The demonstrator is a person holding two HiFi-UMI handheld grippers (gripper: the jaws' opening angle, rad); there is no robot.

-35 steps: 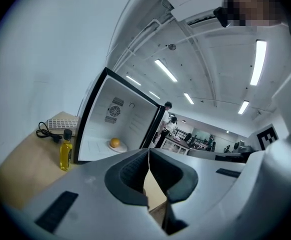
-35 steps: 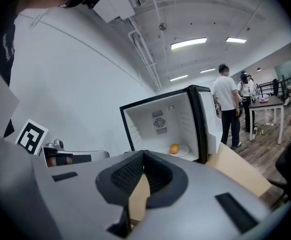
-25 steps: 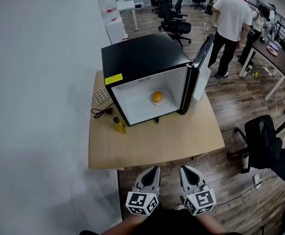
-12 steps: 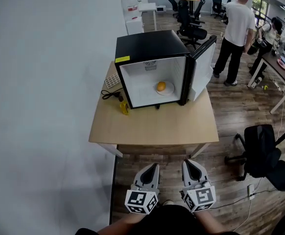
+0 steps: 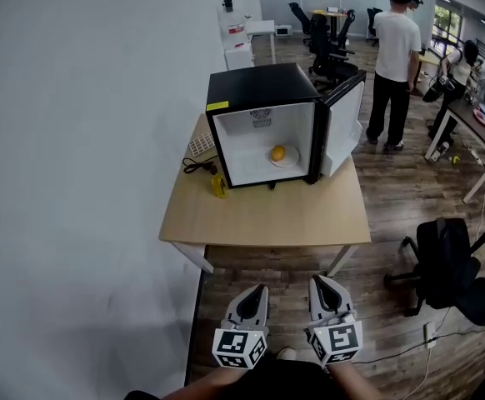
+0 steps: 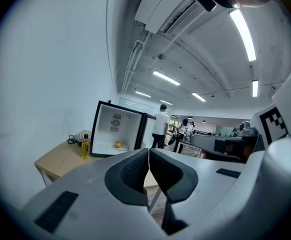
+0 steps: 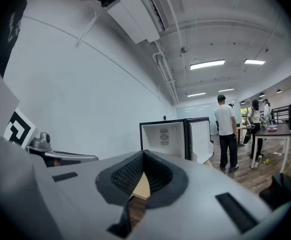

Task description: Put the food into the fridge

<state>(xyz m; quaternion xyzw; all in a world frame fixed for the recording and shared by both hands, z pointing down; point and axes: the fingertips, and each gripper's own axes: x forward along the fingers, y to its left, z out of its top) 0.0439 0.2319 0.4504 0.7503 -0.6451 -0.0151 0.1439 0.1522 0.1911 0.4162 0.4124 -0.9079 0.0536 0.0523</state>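
Note:
A small black fridge [image 5: 259, 90] stands on a wooden table [image 5: 267, 219] with its door [image 5: 342, 127] swung open to the right. Inside, an orange fruit [image 5: 278, 152] rests on a white plate [image 5: 287, 160]; the same fruit [image 6: 118, 144] shows in the left gripper view. Both grippers hang low in front of me, well short of the table's front edge. The left gripper [image 5: 257, 293] is shut and empty. The right gripper [image 5: 319, 283] is shut too, with nothing between its pads.
A yellow bottle [image 5: 219, 187] and a black cable [image 5: 197, 167] lie on the table left of the fridge. A black office chair [image 5: 447, 261] stands on the wooden floor at the right. A person in a white shirt [image 5: 395, 52] stands behind the fridge door.
The table and fridge have shrunk and slid up in the head view: I have stepped back from them. Both grippers stay shut and low.

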